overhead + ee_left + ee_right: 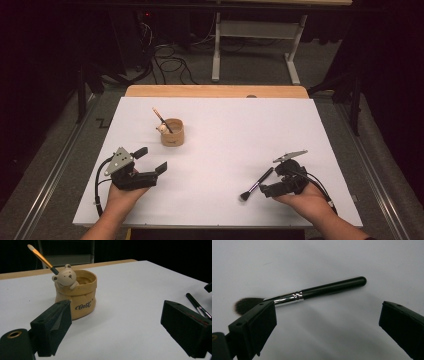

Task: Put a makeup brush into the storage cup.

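With the makeup brush lying flat on the white tabletop just ahead of our wide-open, empty right tongs, we should straddle its black handle squarely before closing, while the left tongs wait open and empty facing the bear pot.

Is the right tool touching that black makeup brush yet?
Apart. In the right gripper view the right tool stands open, and the makeup brush lies flat on the white table beyond its jaws, with bare surface between.
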`<action>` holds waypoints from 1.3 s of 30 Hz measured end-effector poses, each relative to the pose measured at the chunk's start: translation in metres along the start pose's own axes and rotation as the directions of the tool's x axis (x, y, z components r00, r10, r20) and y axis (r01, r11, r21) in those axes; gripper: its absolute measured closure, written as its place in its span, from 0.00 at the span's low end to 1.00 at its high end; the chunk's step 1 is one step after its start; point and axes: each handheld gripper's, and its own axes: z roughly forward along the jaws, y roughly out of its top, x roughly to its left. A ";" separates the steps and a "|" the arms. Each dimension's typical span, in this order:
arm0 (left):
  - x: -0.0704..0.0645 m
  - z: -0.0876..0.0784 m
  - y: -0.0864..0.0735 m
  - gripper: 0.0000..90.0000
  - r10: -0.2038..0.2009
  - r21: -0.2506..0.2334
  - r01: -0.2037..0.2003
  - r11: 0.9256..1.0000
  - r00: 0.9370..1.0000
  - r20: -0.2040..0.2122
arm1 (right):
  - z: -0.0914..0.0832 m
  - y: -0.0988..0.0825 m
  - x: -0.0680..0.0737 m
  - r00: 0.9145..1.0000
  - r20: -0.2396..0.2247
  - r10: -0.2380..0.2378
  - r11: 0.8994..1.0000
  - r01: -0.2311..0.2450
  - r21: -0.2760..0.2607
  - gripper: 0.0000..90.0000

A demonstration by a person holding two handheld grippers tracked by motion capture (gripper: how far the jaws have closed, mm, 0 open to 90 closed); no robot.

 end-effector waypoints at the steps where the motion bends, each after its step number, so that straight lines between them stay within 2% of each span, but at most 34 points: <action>1: 0.000 0.000 0.000 0.12 -0.001 -0.001 0.001 1.000 1.000 0.000 | 0.000 0.002 0.001 1.000 0.001 0.011 1.000 -0.011 0.005 0.02; 6: 0.000 -0.001 0.000 0.12 -0.004 -0.006 0.004 1.000 1.000 0.000 | 0.004 0.008 0.004 0.999 -0.010 0.049 0.999 -0.049 0.020 0.03; 8: 0.001 -0.001 0.000 0.12 0.004 0.001 -0.004 1.000 1.000 0.002 | 0.007 0.009 0.006 0.999 -0.007 0.043 0.999 -0.043 0.029 0.02; 15: 0.000 0.000 0.000 0.12 -0.003 -0.002 0.003 1.000 1.000 0.007 | 0.015 0.015 0.008 0.999 -0.002 0.043 0.998 -0.043 0.039 0.01; 18: 0.000 0.000 0.000 0.12 -0.002 -0.002 0.002 1.000 1.000 0.008 | 0.018 0.016 0.007 0.998 0.019 0.058 0.997 -0.059 0.049 0.01; 26: 0.000 0.000 0.000 0.12 -0.002 -0.003 0.002 1.000 1.000 0.012 | 0.024 0.021 0.007 0.997 0.027 0.074 0.995 -0.076 0.065 0.01; 39: 0.001 0.000 0.000 0.12 0.001 -0.003 0.000 1.000 1.000 0.017 | 0.034 0.022 0.011 0.997 0.018 0.070 0.993 -0.071 0.090 0.01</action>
